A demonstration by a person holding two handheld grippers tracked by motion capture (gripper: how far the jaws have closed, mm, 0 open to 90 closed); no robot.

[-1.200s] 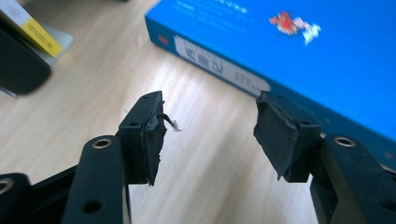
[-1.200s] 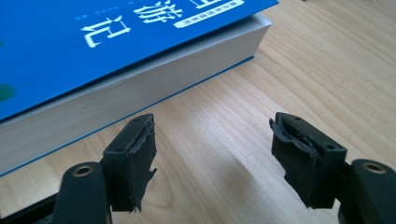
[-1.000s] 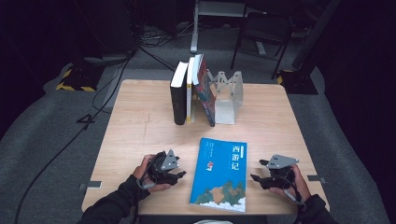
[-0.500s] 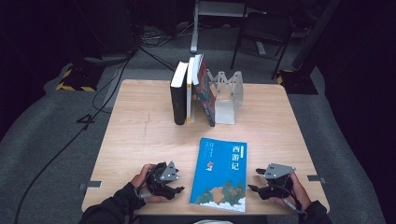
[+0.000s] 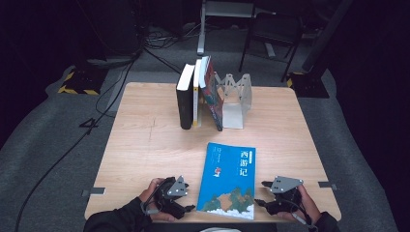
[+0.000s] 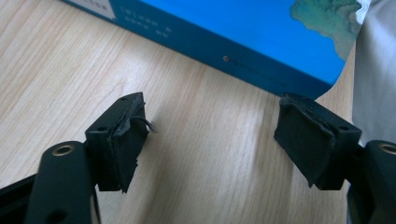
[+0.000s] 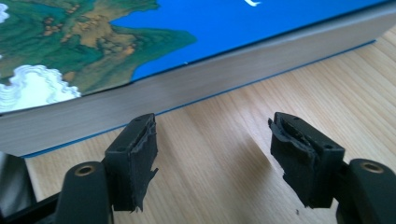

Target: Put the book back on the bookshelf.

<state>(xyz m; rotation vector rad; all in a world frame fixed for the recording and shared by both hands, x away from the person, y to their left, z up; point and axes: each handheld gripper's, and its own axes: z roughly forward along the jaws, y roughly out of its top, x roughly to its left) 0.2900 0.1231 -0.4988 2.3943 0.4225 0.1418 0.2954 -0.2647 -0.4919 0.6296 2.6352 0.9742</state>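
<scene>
Your blue book (image 5: 228,180) is lying flat, cover up, at the near edge of the tabletop (image 5: 145,140), between your two hands. Its long axis runs from you toward the far side, tilted a touch so the top leans right; the title end points away from you, the painted landscape end sits nearest you. Your left tongs (image 5: 187,209) are just off the spine side, wide apart with only bare wood between them, and they've just been opening. Your right tongs (image 5: 259,193) face the page edge, also apart, gripping nothing. Compared with a second ago, both hands have slid back toward the near corners of the book, while the book itself hasn't budged.
</scene>
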